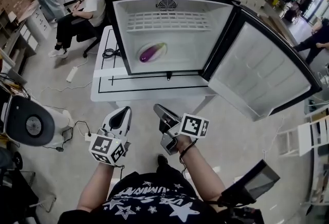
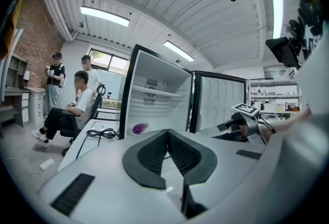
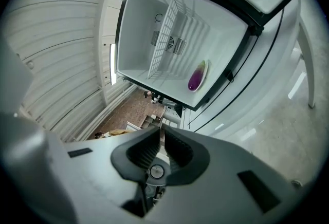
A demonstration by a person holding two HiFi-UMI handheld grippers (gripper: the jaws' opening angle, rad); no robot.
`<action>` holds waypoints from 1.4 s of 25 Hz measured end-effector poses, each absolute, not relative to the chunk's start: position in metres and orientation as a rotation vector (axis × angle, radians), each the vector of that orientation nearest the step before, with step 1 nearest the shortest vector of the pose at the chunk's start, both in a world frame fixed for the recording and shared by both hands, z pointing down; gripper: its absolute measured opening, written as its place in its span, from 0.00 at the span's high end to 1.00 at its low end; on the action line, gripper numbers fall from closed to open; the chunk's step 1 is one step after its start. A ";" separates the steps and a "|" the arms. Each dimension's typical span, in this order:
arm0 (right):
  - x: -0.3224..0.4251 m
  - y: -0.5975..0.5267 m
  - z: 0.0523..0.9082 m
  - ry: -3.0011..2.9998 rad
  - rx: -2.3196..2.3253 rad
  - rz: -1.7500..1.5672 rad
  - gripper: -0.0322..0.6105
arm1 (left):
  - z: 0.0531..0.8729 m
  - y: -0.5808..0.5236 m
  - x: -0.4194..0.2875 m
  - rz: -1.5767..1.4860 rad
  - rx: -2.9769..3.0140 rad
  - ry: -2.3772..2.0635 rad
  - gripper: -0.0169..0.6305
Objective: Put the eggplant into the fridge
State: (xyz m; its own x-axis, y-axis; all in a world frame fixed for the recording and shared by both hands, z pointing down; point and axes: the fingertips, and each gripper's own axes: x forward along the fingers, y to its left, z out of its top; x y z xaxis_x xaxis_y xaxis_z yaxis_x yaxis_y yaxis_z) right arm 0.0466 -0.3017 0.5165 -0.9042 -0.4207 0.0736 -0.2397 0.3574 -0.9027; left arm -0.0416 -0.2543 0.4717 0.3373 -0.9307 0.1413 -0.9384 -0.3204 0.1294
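Observation:
The purple eggplant (image 1: 152, 52) lies on a white oval plate on the floor of the open fridge (image 1: 123, 28), under its wire shelf (image 1: 168, 21). The left gripper view shows the eggplant (image 2: 138, 128) far off, and the right gripper view shows the eggplant (image 3: 197, 76) from below. Both grippers hang well back from the fridge, close to the person's body. My left gripper (image 1: 122, 113) is shut with nothing in it, its pads (image 2: 154, 152) meeting. My right gripper (image 1: 159, 110) is likewise shut and empty, its pads (image 3: 142, 152) together.
The fridge door (image 1: 259, 71) swings wide open to the right. The fridge stands on a low white table (image 1: 110, 89) with a black cable (image 1: 109, 53) on it. People sit and stand at the back left (image 1: 85, 2). A round machine (image 1: 31, 124) stands on the floor at left.

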 end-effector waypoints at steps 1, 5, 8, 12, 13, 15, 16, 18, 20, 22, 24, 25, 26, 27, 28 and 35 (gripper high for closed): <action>0.041 -0.295 0.518 2.447 -0.607 -1.584 0.89 | 0.472 -0.249 -0.048 0.061 2.410 -1.703 0.96; 0.020 -0.276 0.518 2.459 -0.625 -1.579 0.89 | 0.474 -0.233 -0.072 0.052 2.400 -1.692 0.96; 0.012 -0.266 0.514 2.462 -0.647 -1.563 0.89 | 0.473 -0.225 -0.082 0.041 2.415 -1.673 0.96; 0.005 -0.249 0.514 2.468 -0.682 -1.545 0.89 | 0.471 -0.211 -0.086 0.023 2.444 -1.639 0.96; 0.004 -0.244 0.513 2.471 -0.690 -1.540 0.89 | 0.470 -0.207 -0.086 0.021 2.454 -1.629 0.96; 0.001 -0.234 0.513 2.464 -0.701 -1.537 0.89 | 0.471 -0.197 -0.087 0.020 2.470 -1.609 0.96; -0.001 -0.229 0.513 2.455 -0.705 -1.539 0.89 | 0.471 -0.192 -0.089 0.020 2.475 -1.600 0.96; -0.006 -0.218 0.515 2.446 -0.716 -1.546 0.89 | 0.473 -0.181 -0.094 0.022 2.480 -1.584 0.96; -0.011 -0.207 0.517 2.454 -0.732 -1.547 0.89 | 0.475 -0.171 -0.099 0.024 2.482 -1.574 0.96; -0.016 -0.194 0.518 2.459 -0.743 -1.546 0.94 | 0.476 -0.158 -0.104 0.025 2.486 -1.571 0.96; -0.021 -0.179 0.520 2.459 -0.747 -1.542 0.94 | 0.477 -0.142 -0.109 0.026 2.493 -1.569 0.96; -0.024 -0.171 0.521 2.459 -0.747 -1.538 0.94 | 0.478 -0.134 -0.111 0.026 2.497 -1.568 0.96; -0.027 -0.164 0.522 2.460 -0.747 -1.533 0.94 | 0.479 -0.126 -0.114 0.026 2.501 -1.566 0.96; -0.030 -0.157 0.522 2.464 -0.747 -1.529 0.94 | 0.479 -0.119 -0.117 0.026 2.506 -1.565 0.96; -0.034 -0.152 0.521 2.468 -0.746 -1.524 0.94 | 0.479 -0.113 -0.120 0.026 2.509 -1.565 0.96; -0.051 -0.108 0.522 2.489 -0.749 -1.532 0.94 | 0.481 -0.073 -0.139 0.005 2.498 -1.561 0.96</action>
